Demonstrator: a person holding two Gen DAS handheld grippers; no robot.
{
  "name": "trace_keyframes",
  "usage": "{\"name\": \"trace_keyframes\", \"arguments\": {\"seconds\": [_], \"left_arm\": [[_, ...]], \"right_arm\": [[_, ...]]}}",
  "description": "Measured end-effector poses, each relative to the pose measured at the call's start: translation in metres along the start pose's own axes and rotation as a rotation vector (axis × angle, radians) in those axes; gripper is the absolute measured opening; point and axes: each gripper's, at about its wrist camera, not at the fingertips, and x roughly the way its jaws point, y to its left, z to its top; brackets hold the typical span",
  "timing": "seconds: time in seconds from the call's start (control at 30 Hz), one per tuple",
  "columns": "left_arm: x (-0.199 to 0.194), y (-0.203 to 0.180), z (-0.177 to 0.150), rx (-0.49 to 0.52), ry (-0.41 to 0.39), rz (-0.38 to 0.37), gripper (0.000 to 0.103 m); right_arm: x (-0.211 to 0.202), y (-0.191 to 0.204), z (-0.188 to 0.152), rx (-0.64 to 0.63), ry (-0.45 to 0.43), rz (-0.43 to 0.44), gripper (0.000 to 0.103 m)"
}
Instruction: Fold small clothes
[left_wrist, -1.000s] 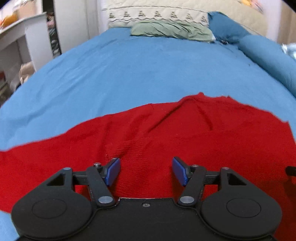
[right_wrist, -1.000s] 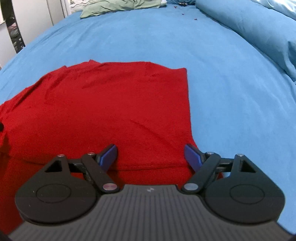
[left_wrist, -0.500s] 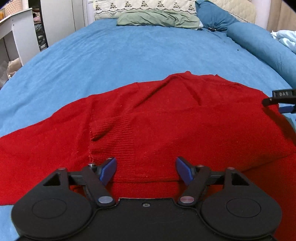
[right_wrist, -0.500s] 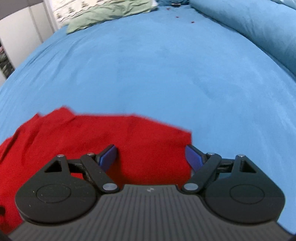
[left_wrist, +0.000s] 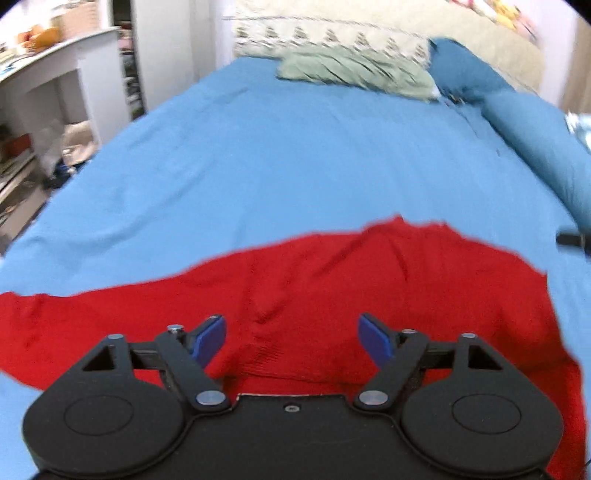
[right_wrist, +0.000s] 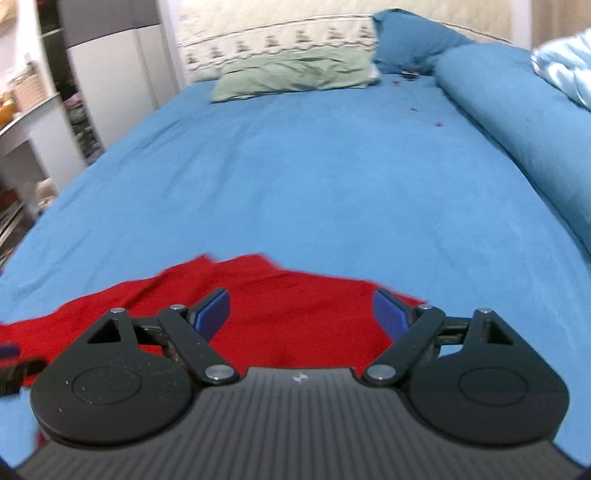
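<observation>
Left wrist: rumpled red knit sweater

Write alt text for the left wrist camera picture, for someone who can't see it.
A red knitted garment lies spread across a blue bedsheet, with the left tongs open just above its near edge, gripping nothing. A green pillow rests at the far headboard.

The left gripper was level and pointed forward, its two blue-padded fingers spread wide with nothing between them. The right gripper was held likewise, jaws wide apart and empty, blue pads facing inward. The left wrist view showed a dark part of the right gripper at its right edge.
</observation>
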Motion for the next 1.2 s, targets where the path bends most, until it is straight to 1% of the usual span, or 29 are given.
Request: {"name": "trace_keyframes", "arguments": {"seconds": [0.07,0.1,0.2,0.3,0.37,0.4,0.5,0.6,0.63,0.7,0.73,0.77,0.8,0.87,0.97,1.03,1.07,1.1,1.13,1.17,1.2], "left_arm": [[-0.02,0.017,0.009,-0.035,-0.018,0.013,0.1],[-0.026,0.026,0.012,-0.045,-0.026,0.021,0.102],[-0.039,0.064,0.011,-0.097,-0.042,0.025,0.103],[-0.035,0.109,0.003,-0.177,-0.006,0.037,0.103],[-0.033,0.145,-0.007,-0.232,-0.01,0.059,0.103],[-0.03,0.166,-0.013,-0.261,-0.012,0.082,0.103],[-0.021,0.217,-0.024,-0.334,-0.012,0.136,0.103],[-0.008,0.265,-0.043,-0.399,-0.045,0.152,0.102],[-0.003,0.276,-0.048,-0.412,-0.045,0.162,0.099],[0.009,0.298,-0.056,-0.443,-0.021,0.172,0.089],[0.014,0.307,-0.059,-0.457,-0.009,0.171,0.086],[0.019,0.314,-0.063,-0.466,0.003,0.17,0.079],[0.024,0.318,-0.066,-0.473,0.016,0.173,0.073],[0.033,0.326,-0.071,-0.487,0.031,0.182,0.067],[0.035,0.331,-0.07,-0.486,0.008,0.194,0.061],[0.04,0.33,-0.066,-0.469,0.002,0.215,0.052],[0.042,0.331,-0.064,-0.465,-0.002,0.221,0.042],[0.043,0.33,-0.063,-0.462,-0.006,0.231,0.031],[0.044,0.33,-0.062,-0.461,-0.009,0.237,0.022],[0.045,0.33,-0.059,-0.462,-0.011,0.239,0.009],[0.048,0.33,-0.056,-0.464,-0.013,0.235,0.008]], "right_arm": [[-0.021,0.022,-0.001,-0.001,0.007,0.039,0.103],[-0.03,0.033,-0.004,0.003,0.016,0.054,0.103],[-0.046,0.068,-0.011,0.022,0.028,0.095,0.103],[-0.054,0.109,-0.026,0.049,0.057,0.103,0.103],[-0.054,0.131,-0.041,0.068,0.074,0.09,0.103],[-0.048,0.148,-0.041,0.072,0.082,0.081,0.103],[-0.035,0.179,-0.058,0.094,0.117,0.051,0.103],[-0.024,0.2,-0.074,0.129,0.139,0.039,0.103],[-0.02,0.207,-0.078,0.131,0.144,0.033,0.103],[-0.009,0.213,-0.082,0.121,0.15,0.018,0.103],[-0.006,0.218,-0.085,0.116,0.154,0.01,0.103],[-0.003,0.223,-0.088,0.113,0.155,0.005,0.103],[-0.001,0.227,-0.091,0.112,0.155,0.001,0.103],[0.003,0.234,-0.097,0.108,0.157,-0.005,0.103],[0.007,0.241,-0.103,0.108,0.163,-0.007,0.103],[0.008,0.242,-0.105,0.107,0.159,-0.011,0.103],[0.009,0.242,-0.105,0.106,0.157,-0.015,0.103],[0.01,0.241,-0.105,0.108,0.154,-0.017,0.103],[0.011,0.241,-0.106,0.113,0.153,-0.019,0.103],[0.013,0.239,-0.106,0.121,0.15,-0.019,0.103],[0.013,0.237,-0.106,0.129,0.148,-0.02,0.103]]}}
